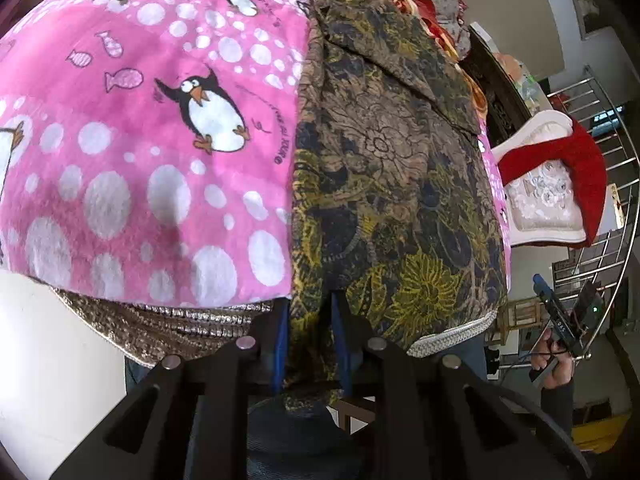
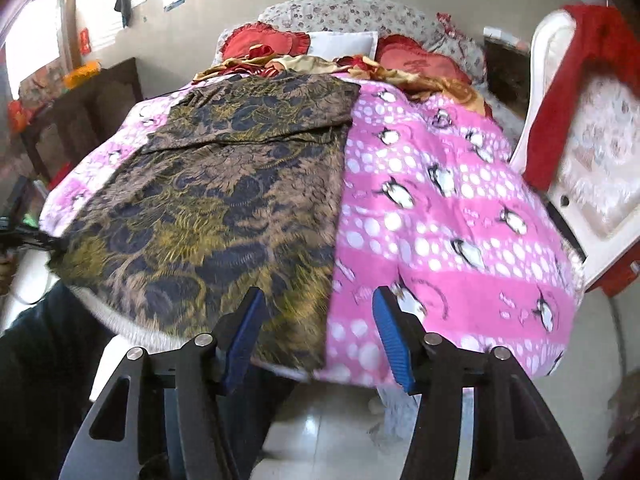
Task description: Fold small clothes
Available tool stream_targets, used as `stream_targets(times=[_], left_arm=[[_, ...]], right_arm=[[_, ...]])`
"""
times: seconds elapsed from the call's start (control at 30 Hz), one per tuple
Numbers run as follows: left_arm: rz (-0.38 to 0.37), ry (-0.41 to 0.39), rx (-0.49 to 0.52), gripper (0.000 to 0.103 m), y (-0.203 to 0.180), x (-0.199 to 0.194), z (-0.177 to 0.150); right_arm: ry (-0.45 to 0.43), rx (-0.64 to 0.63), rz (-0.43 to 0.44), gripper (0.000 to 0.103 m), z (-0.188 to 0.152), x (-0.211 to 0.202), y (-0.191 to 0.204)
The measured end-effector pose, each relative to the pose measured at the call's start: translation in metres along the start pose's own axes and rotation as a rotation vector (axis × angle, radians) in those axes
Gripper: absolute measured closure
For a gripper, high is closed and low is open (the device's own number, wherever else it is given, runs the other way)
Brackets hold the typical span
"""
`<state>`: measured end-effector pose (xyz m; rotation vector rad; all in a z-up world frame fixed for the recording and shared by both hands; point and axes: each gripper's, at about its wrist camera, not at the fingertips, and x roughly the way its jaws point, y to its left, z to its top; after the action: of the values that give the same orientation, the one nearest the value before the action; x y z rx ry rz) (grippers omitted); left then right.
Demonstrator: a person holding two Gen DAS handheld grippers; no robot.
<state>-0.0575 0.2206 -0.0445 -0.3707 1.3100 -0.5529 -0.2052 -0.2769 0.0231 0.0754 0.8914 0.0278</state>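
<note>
Brown floral cloth [image 2: 224, 184] lies on the bed [image 2: 440, 216] with 1 fold made; left tool [image 1: 308, 344] pinches its hem, right tool [image 2: 316, 336] spread, more folds left.

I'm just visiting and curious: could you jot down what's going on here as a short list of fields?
surface: bed with pink penguin blanket
garment: dark floral cloth, spread flat, top part folded over
left gripper: shut on the cloth's near edge
right gripper: open, above the cloth's near right corner, holding nothing
nearby: white chair with a red cloth draped over it
</note>
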Motion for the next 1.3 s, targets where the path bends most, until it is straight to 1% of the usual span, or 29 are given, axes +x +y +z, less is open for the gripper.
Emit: stream_targets(times=[0.03,0.07,0.13,0.2,0.27,0.3,0.33,0.43,0.47,0.5,0.53,0.57,0.63,0.73,0.8,0.9,0.97,1.07,1.13,1.17,1.2,1.23,1.27,1.3], left_arm=[[-0.006,-0.002,0.004,0.084,-0.001,0.000,0.000],[-0.013,-0.002,0.006,0.084,-0.002,0.000,-0.002],[-0.029,0.008,0.013,0.085,-0.004,0.002,-0.004],[-0.020,0.016,0.053,0.085,-0.013,0.004,-0.007],[0.018,0.012,0.107,0.085,-0.021,0.005,-0.010],[0.021,0.007,0.112,0.085,-0.021,0.005,-0.011],[0.014,0.001,0.101,0.085,-0.019,0.005,-0.011],[-0.025,-0.013,0.057,0.085,-0.010,0.005,-0.011],[-0.027,-0.018,0.056,0.085,-0.010,0.004,-0.011],[-0.028,-0.025,0.059,0.085,-0.010,0.003,-0.012],[-0.026,-0.032,0.070,0.085,-0.012,0.002,-0.013],[-0.029,-0.042,0.087,0.085,-0.014,0.000,-0.014],[-0.043,-0.067,0.101,0.087,-0.016,-0.005,-0.014],[-0.067,-0.083,0.118,0.087,-0.018,-0.010,-0.012],[-0.066,-0.071,0.128,0.085,-0.017,-0.007,-0.011],[-0.073,-0.039,0.107,0.076,-0.012,0.005,-0.009],[-0.074,-0.037,0.131,0.076,-0.014,0.008,-0.007],[-0.091,-0.030,0.122,0.075,-0.012,0.010,-0.004],[-0.094,-0.035,0.121,0.077,-0.012,0.011,-0.004],[-0.087,-0.041,0.124,0.080,-0.012,0.010,-0.005],[-0.084,-0.041,0.120,0.088,-0.012,0.010,-0.005],[-0.085,-0.038,0.110,0.090,-0.011,0.010,-0.006],[-0.087,-0.044,0.108,0.091,-0.011,0.008,-0.008],[-0.090,-0.052,0.109,0.093,-0.012,0.005,-0.009]], right_arm=[[0.011,0.016,0.034,0.052,-0.004,-0.001,-0.008],[0.028,0.041,0.052,0.052,-0.009,0.003,-0.017],[0.029,0.074,0.071,0.052,-0.014,0.014,-0.027],[0.034,0.105,0.122,0.052,-0.016,0.030,-0.032],[0.018,0.128,0.210,0.052,-0.015,0.049,-0.034],[0.019,0.136,0.263,0.054,-0.015,0.057,-0.034],[0.034,0.144,0.311,0.058,-0.014,0.072,-0.034],[0.068,0.155,0.349,0.060,-0.016,0.097,-0.036],[0.042,0.180,0.386,0.065,-0.016,0.097,-0.040],[0.034,0.204,0.440,0.072,-0.016,0.097,-0.043],[0.044,0.212,0.520,0.082,-0.017,0.097,-0.044],[0.047,0.200,0.555,0.082,-0.017,0.096,-0.042],[0.050,0.183,0.570,0.082,-0.018,0.095,-0.040],[0.056,0.216,0.564,0.082,-0.020,0.101,-0.043],[0.063,0.210,0.546,0.082,-0.021,0.103,-0.044],[0.066,0.264,0.581,0.081,-0.024,0.108,-0.048],[0.068,0.274,0.619,0.081,-0.027,0.108,-0.053],[0.077,0.303,0.641,0.081,-0.030,0.111,-0.058],[0.075,0.294,0.641,0.081,-0.030,0.110,-0.056],[0.077,0.285,0.636,0.083,-0.029,0.110,-0.055],[0.080,0.284,0.633,0.084,-0.029,0.110,-0.056],[0.074,0.286,0.637,0.094,-0.028,0.108,-0.056],[0.066,0.280,0.637,0.101,-0.026,0.106,-0.055],[0.056,0.269,0.625,0.101,-0.025,0.102,-0.055]])
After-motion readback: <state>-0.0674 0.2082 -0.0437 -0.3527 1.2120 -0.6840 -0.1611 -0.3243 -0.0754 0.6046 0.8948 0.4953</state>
